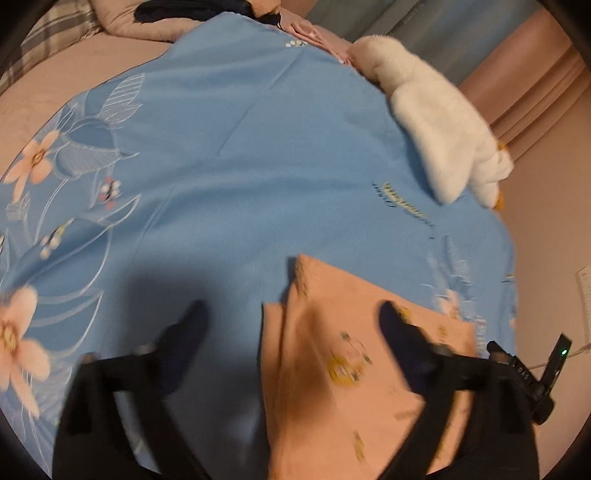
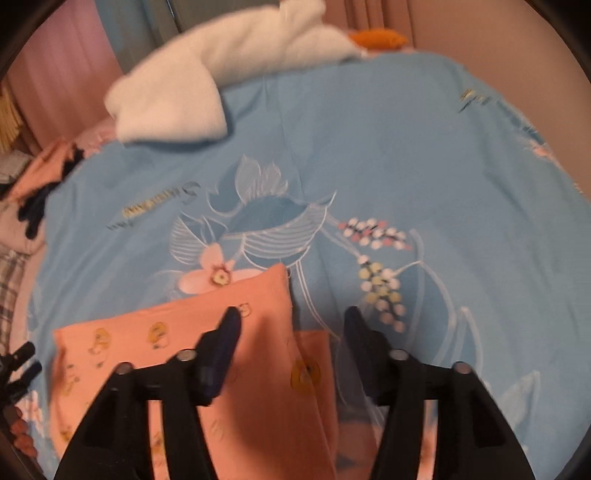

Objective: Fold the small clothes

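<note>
The left wrist view alone shows the far end of the bed: a beige quilted pillow (image 1: 147,27), a strip of grey plaid fabric (image 1: 48,33) at the top left, and a dark garment (image 1: 184,11) lying past the edge of the light blue bedsheet printed with pink flowers and white leaf outlines (image 1: 240,147). At its right edge a black device with a small green light (image 1: 554,358) juts in. The right wrist view alone shows the orange beak (image 2: 376,37) of the white plush duck toy (image 2: 207,74) and the printed seed pod in the middle of the sheet (image 2: 406,147).

The peach-orange small garment with yellow cartoon prints (image 1: 351,369) lies flat on the blue sheet, close under both sets of tongs. The left tongs (image 1: 291,314) stand wide apart and hold nothing; their right finger hangs over the garment and their left finger over bare sheet. The right tongs (image 2: 291,317) are also spread and empty; their left finger hangs over the garment (image 2: 221,350) and their right finger over the sheet just beside its edge. Whether any finger touches the cloth cannot be told.

The garment is folded into a rough rectangle with 1 layer overlapping another, its corner pointing away. Both views are blurred.
</note>
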Motion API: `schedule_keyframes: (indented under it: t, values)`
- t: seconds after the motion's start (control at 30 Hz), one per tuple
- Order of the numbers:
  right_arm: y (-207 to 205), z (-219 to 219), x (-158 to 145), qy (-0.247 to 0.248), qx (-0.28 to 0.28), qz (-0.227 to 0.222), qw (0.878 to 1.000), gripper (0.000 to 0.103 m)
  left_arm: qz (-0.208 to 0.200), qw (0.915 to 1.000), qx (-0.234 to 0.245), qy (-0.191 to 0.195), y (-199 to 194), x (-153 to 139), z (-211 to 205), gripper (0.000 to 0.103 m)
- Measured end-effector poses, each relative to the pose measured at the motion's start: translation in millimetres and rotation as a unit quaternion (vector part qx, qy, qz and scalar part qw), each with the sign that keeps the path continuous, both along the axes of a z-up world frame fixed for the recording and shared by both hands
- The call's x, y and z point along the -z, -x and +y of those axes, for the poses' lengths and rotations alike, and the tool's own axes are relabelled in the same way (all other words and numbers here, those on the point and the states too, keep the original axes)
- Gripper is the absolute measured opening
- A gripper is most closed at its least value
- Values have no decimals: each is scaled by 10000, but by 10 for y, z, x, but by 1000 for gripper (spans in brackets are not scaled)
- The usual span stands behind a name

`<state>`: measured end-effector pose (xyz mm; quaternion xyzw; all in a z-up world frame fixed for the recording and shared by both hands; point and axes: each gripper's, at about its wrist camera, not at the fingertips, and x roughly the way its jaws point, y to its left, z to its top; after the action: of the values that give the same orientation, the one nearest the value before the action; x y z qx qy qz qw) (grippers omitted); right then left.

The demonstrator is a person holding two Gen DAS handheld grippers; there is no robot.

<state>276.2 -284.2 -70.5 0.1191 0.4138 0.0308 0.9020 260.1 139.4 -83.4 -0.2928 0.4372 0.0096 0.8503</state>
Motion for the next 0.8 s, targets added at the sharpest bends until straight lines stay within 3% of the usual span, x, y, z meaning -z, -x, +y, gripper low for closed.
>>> schedule_keyframes:
  t: [0.13, 0.27, 0.5, 0.7, 0.8]
  values:
    - [323, -134, -111, -420, 87, -84, 9990, 73, -43, 9991, 49, 414, 331, -34, 44, 97]
    - [552, -162, -133, -941, 68, -101, 9955, 84, 42, 9989, -38, 466, 630, 30, -12, 97]
    - [834, -169, 238, -1001, 374, 8, 9943, 85, 101, 9983, 268, 513, 947, 216, -245, 97]
    - [1227, -421, 663, -1873, 627, 261, 9799, 85, 316, 9945, 473, 880, 964, 456, -355, 96]
    - [1335, -415, 684, -2164, 622, 196, 9741, 85, 278, 9946, 621, 783, 903, 466, -412, 95]
